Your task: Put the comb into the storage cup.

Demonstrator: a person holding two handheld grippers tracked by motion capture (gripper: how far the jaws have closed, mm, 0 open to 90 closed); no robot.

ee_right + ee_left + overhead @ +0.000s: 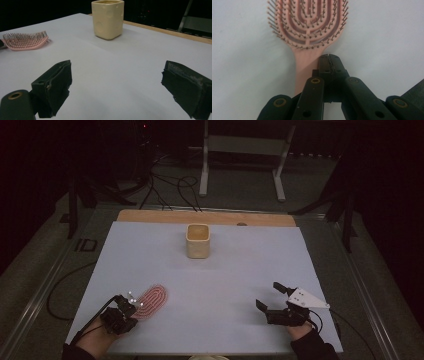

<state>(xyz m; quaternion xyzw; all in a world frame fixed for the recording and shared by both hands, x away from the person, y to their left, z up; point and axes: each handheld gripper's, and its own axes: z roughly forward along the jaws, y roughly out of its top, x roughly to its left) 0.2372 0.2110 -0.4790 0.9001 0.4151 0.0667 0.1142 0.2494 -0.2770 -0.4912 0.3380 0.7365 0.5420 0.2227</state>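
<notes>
Pink hairbrush (151, 301), bristles up, head pointing far-right

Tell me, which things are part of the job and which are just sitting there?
In the job: pink hairbrush; left gripper, shut at the brush's handle.
Just sitting there: cream cup, standing alone farther back; right gripper, open, holding nothing; cables on the floor.

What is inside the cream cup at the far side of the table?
The cream cup stands upright and its mouth is open. The high view shows the top of its inner walls and nothing in there. Its walls hide the lower part and the bottom.
</notes>
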